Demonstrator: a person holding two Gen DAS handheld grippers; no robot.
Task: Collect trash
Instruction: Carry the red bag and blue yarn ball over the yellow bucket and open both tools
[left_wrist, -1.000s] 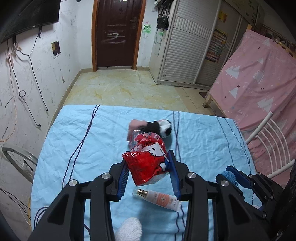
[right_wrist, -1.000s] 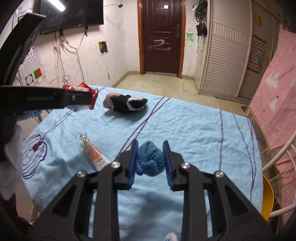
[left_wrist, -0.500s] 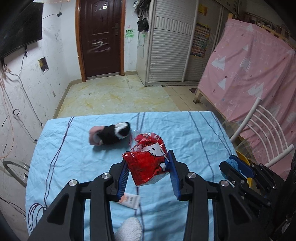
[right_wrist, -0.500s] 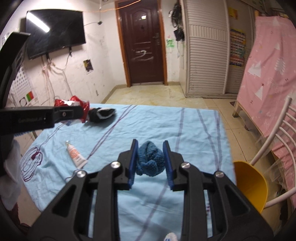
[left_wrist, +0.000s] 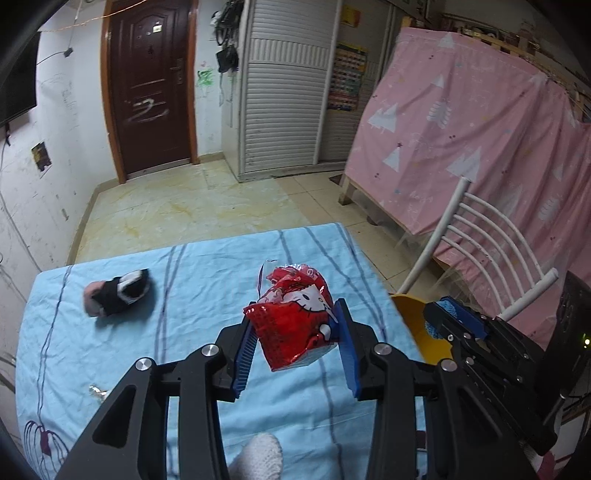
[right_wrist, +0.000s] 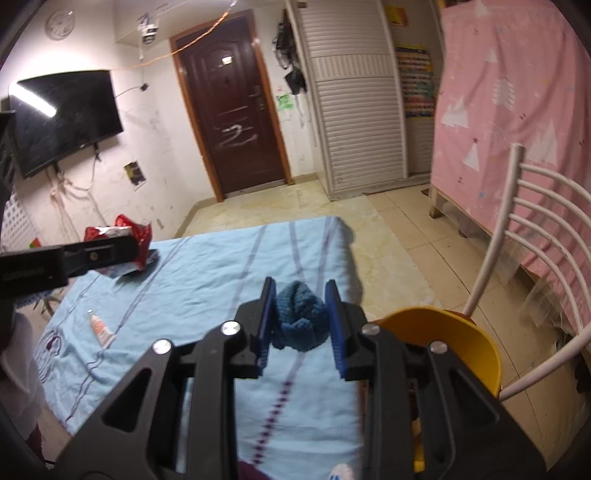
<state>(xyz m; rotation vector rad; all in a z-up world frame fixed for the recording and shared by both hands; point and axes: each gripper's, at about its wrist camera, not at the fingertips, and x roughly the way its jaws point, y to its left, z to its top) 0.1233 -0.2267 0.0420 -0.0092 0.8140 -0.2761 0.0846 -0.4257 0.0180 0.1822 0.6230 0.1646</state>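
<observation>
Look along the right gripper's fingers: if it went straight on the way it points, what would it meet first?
The right gripper, shut on the blue knitted ball, points down over the blue sheet near its right edge. It would probably meet the sheet first; the yellow bin sits just right of that line, though depth is unclear.

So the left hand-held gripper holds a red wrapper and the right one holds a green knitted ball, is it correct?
Not quite. The right hand-held gripper holds a blue knitted ball, not green; the right wrist view shows it. The left hand-held gripper does hold the red wrapper.
</observation>
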